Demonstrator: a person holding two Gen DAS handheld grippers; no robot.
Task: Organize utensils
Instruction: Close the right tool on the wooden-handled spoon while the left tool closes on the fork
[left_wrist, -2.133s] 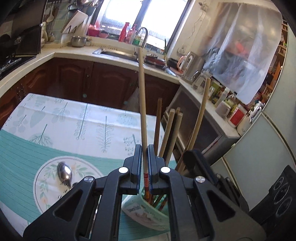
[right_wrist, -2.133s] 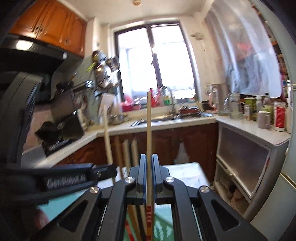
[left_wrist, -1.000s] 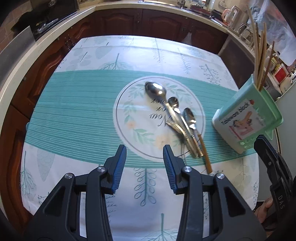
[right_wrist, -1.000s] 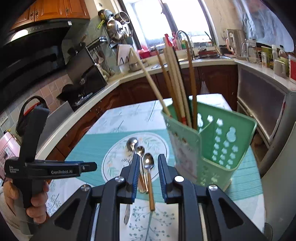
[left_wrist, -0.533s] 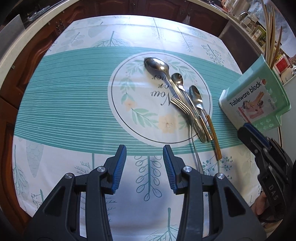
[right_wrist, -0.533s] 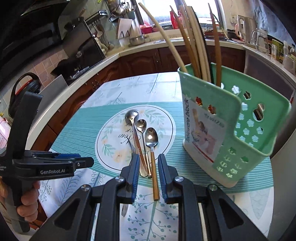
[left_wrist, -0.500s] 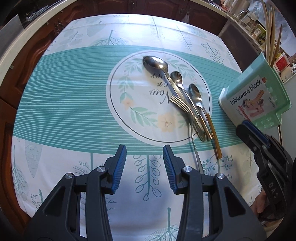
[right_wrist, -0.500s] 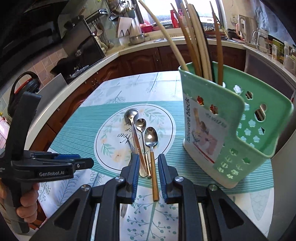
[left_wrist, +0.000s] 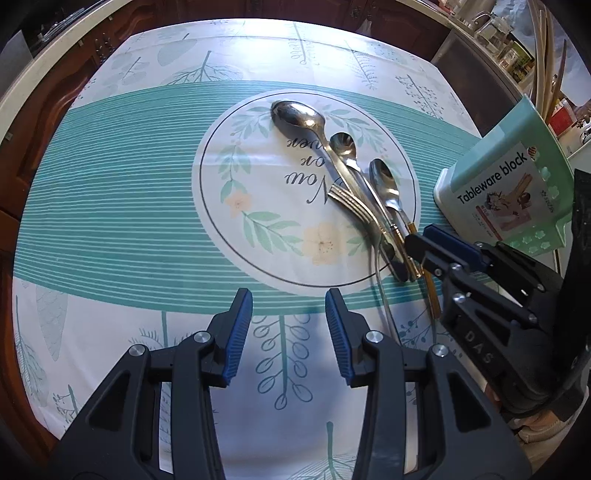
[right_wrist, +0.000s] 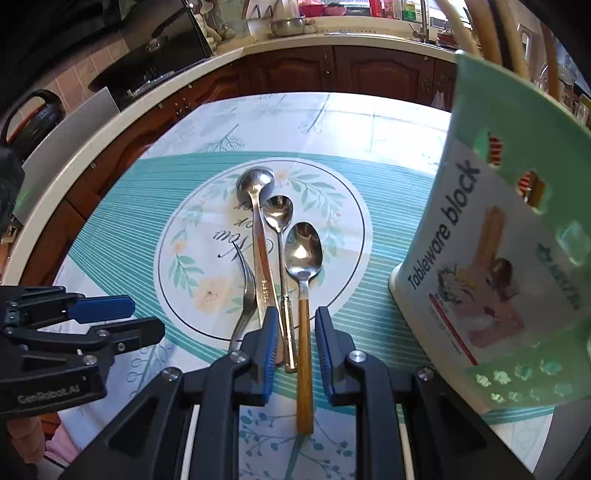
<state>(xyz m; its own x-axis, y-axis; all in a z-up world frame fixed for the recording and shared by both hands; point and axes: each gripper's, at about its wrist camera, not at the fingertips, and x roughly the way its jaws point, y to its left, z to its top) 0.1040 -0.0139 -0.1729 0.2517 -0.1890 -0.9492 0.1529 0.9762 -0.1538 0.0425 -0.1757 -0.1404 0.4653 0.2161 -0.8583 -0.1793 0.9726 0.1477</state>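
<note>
Left wrist view: left gripper (left_wrist: 289, 320) gapes, holding nothing; 3 spoons (left_wrist: 384, 182) and 1 fork (left_wrist: 354, 205) lie unsorted at 1 o'clock.

Right wrist view: right gripper (right_wrist: 293, 341) straddles the wooden-handled spoon (right_wrist: 303, 295), unclosed. The green holder (right_wrist: 517, 236) at 3 o'clock already holds chopsticks (right_wrist: 484, 26).

From the left wrist view, the right claw (left_wrist: 415, 242) covers the handle ends of the spoons (left_wrist: 384, 184) and the fork (left_wrist: 351, 201) at about four o'clock. The chopsticks (right_wrist: 484, 29) run off the top edge at one o'clock, tips unseen. The green holder (right_wrist: 517, 155) is cut off at three o'clock, its compartments hidden.
</note>
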